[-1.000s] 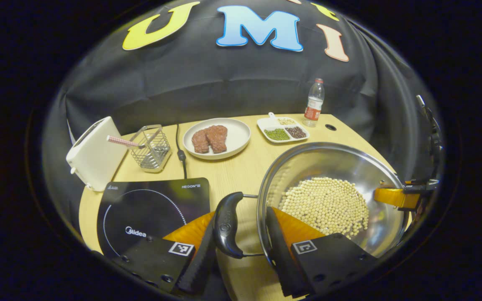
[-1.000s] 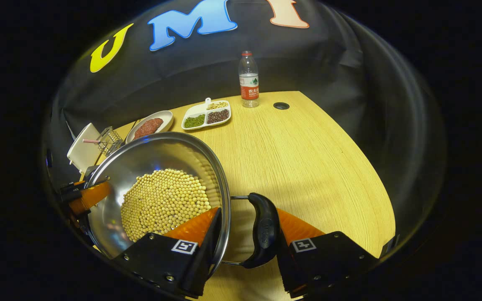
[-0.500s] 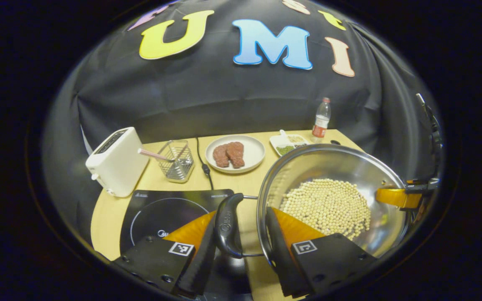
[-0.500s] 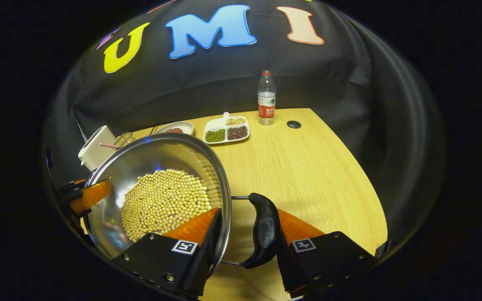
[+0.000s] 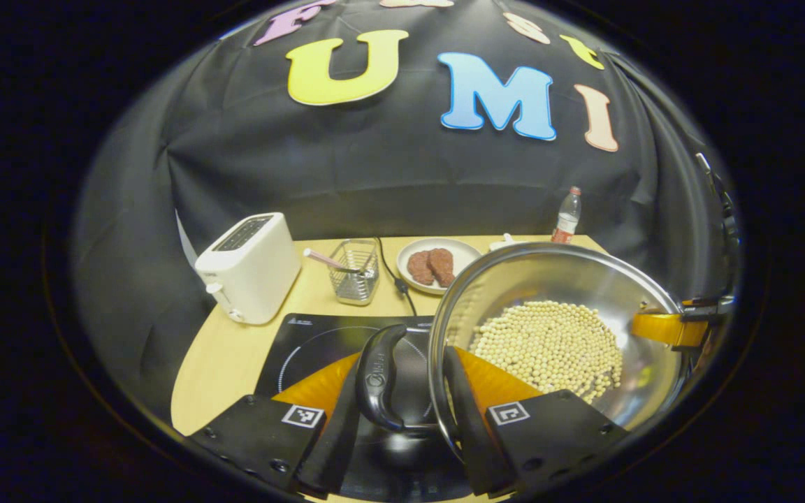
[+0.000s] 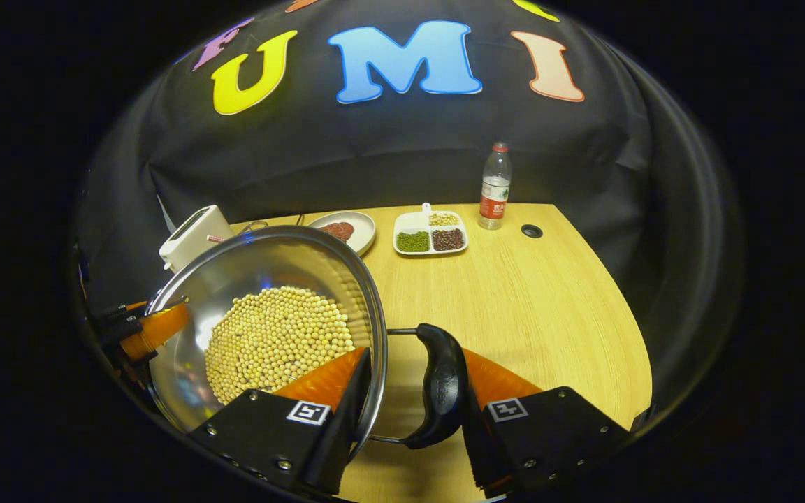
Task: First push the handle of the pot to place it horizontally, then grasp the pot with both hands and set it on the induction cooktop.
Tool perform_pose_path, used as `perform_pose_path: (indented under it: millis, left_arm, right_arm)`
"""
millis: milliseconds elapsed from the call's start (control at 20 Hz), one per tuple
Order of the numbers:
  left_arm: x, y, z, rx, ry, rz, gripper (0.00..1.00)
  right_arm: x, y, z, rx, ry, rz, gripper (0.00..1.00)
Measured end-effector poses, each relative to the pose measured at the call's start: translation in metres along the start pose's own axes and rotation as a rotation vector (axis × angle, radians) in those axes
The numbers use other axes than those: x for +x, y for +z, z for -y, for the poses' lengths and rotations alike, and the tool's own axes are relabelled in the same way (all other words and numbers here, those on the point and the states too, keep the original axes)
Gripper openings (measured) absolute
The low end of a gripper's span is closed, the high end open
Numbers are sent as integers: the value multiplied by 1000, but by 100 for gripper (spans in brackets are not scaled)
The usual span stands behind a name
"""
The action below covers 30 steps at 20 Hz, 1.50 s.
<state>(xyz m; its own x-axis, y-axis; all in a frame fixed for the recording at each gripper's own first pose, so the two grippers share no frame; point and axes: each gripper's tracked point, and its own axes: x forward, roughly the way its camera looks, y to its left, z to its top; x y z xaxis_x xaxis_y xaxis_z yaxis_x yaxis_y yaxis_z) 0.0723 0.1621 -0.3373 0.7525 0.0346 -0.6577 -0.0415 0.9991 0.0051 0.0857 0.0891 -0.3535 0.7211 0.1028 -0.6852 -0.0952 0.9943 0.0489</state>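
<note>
In the left gripper view, the left gripper (image 5: 402, 402) pinches one black loop handle (image 5: 378, 377) and the rim of the shiny steel pot of pale beans (image 5: 556, 328), held above the black glass induction cooktop (image 5: 312, 342). In the right gripper view, the right gripper (image 6: 409, 398) pinches the opposite black handle (image 6: 441, 395) and rim, with the pot (image 6: 263, 328) to its left over the wooden table (image 6: 535, 307).
</note>
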Motion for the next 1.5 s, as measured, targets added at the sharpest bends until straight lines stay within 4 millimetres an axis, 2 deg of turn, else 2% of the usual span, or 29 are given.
perform_pose_path:
  millis: [150,250,300,350,400,450,500,600,900,950,1000,1100,1150,1200,1300,1350,1500]
  left_arm:
    - [-12,-7,-26,-12,22,2,71]
    - [-14,-11,-44,-20,37,-1,68]
    - [-14,-14,-53,-25,45,-3,71]
    - [-16,-15,-61,-27,53,-3,68]
    - [-16,-19,-68,-29,59,-7,71]
    - [-16,-20,-75,-33,65,-8,68]
    - [-16,-20,-82,-36,72,-9,71]
    - [-15,-21,-97,-37,87,-10,68]
    - [-2,-22,-128,-46,110,-15,68]
    - [1,-22,-132,-49,109,-16,71]
    - [2,-23,-137,-51,109,-18,68]
    - [8,-24,-147,-53,111,-19,71]
    - [10,-26,-153,-59,111,-20,67]
    - [14,-28,-159,-65,112,-23,71]
    - [19,-33,-174,-72,113,-29,71]
    - [23,-35,-179,-73,114,-32,68]
    - [31,-41,-195,-71,118,-32,71]
  right_arm:
    - [0,-2,-25,-11,9,-2,67]
    - [1,-3,-42,-18,19,-2,67]
    - [3,-5,-50,-22,24,-7,67]
    - [4,-6,-58,-23,29,-10,67]
    - [6,-6,-64,-27,33,-14,67]
    - [8,-6,-71,-30,36,-14,67]
    - [12,-7,-77,-34,42,-17,67]
    - [19,-8,-90,-38,54,-24,67]
    - [39,-5,-118,-37,70,-38,67]
    - [42,-4,-123,-40,72,-35,67]
    - [45,-4,-127,-43,72,-39,67]
    - [51,-7,-136,-45,72,-49,67]
    - [55,-8,-141,-47,73,-52,67]
    - [58,-10,-147,-50,79,-56,67]
    - [66,-15,-160,-50,95,-65,67]
    - [70,-17,-165,-47,98,-70,67]
    - [81,-22,-179,-45,98,-68,67]
